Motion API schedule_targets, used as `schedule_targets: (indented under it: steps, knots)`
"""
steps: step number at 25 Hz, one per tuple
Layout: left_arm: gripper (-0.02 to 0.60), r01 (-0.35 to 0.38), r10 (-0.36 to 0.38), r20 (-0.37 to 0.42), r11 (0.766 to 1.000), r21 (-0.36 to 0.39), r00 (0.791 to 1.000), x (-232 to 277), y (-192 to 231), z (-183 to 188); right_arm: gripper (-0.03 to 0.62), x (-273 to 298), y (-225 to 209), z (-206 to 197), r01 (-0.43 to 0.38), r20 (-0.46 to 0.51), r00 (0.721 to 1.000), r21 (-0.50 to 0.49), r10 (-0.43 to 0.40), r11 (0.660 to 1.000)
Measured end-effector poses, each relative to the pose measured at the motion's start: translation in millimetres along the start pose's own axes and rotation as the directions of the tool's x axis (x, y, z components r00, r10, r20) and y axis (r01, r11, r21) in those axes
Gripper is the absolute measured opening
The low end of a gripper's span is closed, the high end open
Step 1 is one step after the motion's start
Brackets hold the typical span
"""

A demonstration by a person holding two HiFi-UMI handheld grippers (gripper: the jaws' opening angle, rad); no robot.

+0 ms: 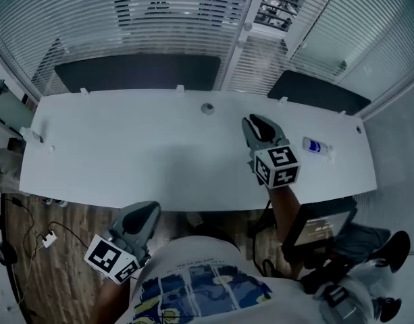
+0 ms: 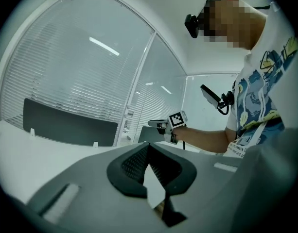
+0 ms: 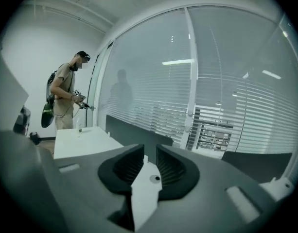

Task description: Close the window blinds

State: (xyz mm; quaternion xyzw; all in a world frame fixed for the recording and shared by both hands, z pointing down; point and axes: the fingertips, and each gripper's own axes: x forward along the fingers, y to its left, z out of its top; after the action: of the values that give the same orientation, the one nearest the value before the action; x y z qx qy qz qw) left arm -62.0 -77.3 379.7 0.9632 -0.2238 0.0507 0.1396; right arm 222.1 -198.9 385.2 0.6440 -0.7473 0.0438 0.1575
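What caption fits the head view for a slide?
Right gripper over the white desk, facing the window blinds; left gripper held back.

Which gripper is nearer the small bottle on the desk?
Right. The right gripper is over the desk, just left of the bottle; the left gripper is off the desk's near edge, far left.

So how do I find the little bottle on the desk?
Look at the long white desk in front of the window blinds. Near its right end, just past the right gripper, sits the small bottle. It alone has a blue label.
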Motion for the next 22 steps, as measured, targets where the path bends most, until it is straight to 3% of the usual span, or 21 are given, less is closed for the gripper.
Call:
schedule_targets:
  steps: [8,13,22]
  knots:
    - [0.002,-0.148,0.148,0.002,0.989,-0.013,0.989,4.3,24.8,10.1,0.087,96.4,-92.8,35.5,0.077,0.047,0.995,0.112,-0.083,0.991]
    - [0.002,-0.241,0.241,0.011,0.97,-0.034,0.97,-0.9,37.3,11.6,0.091,152.1,-126.8,53.8,0.087,0.06,0.993,0.152,-0.097,0.985]
    - [0.002,-0.362,0.363,0.006,0.93,-0.062,0.932,-19.6,51.9,4.8,0.098,206.2,-188.8,87.1,0.18,0.103,0.973,0.234,-0.208,0.955]
